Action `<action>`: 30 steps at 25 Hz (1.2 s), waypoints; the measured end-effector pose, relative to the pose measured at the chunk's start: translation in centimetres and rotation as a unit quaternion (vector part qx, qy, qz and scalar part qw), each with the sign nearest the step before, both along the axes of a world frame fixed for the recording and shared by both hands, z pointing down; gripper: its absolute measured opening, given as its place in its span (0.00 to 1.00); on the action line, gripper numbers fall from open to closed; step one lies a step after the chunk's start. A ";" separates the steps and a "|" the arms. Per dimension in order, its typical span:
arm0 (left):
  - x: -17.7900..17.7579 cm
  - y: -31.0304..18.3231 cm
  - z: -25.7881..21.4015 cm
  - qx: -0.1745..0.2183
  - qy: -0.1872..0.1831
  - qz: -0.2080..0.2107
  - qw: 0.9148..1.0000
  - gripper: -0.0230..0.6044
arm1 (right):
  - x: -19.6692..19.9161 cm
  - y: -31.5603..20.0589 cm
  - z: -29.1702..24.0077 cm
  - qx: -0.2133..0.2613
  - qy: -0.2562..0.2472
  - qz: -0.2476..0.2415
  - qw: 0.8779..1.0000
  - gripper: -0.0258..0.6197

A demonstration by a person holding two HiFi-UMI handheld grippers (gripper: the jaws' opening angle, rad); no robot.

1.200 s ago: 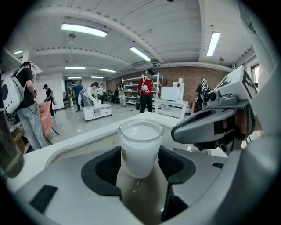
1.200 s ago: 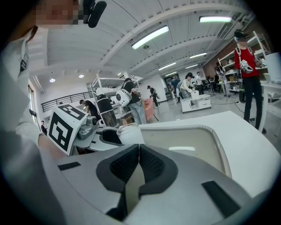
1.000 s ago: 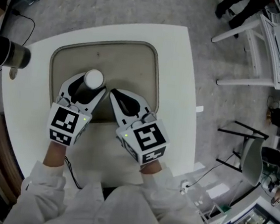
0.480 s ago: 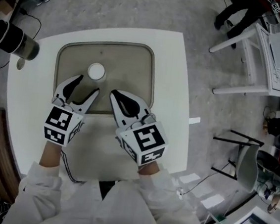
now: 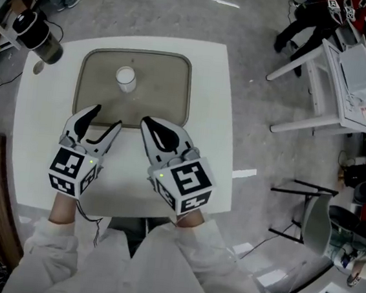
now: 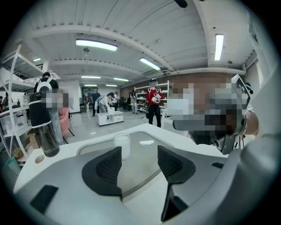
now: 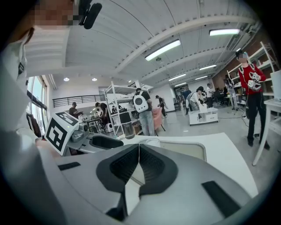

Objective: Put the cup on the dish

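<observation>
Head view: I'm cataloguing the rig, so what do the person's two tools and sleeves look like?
Both the left tool and right tool have pale grey shells with curved black-lined jaws. Each carries a white cube with black square markers and a small green light. A thin dark cable hangs below the left one. The sleeves are white.

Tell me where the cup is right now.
In the head view the cup stands upright on the dish, in its far left part, ahead of the open left hand-held gripper, which is not touching it.
</observation>
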State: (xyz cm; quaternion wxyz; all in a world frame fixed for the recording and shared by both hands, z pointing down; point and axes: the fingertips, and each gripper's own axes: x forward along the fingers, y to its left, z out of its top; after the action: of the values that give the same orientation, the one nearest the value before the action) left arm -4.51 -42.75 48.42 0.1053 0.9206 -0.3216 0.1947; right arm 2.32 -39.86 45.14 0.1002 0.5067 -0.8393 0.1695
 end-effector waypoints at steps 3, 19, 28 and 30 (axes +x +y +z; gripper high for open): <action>0.4 2.9 -1.8 0.006 0.020 -0.010 1.000 0.45 | 0.2 2.4 -1.7 0.017 0.004 -0.015 1.000 0.06; -0.2 16.1 -9.0 0.057 0.042 -0.056 0.996 0.07 | -3.3 14.1 -8.9 0.074 -0.001 -0.105 0.992 0.06; -0.1 20.5 -10.3 0.062 0.054 -0.046 0.996 0.05 | -4.9 17.5 -9.2 0.078 -0.003 -0.138 0.987 0.06; -0.2 21.0 -10.1 0.063 0.047 -0.041 0.996 0.05 | -5.3 18.1 -8.6 0.069 -0.001 -0.142 0.987 0.06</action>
State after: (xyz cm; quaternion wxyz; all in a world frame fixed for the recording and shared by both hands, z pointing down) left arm -4.68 -21.76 38.31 0.0697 0.9196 -0.3657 0.1257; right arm -2.97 -21.78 36.57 0.0869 0.3881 -0.9125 0.0955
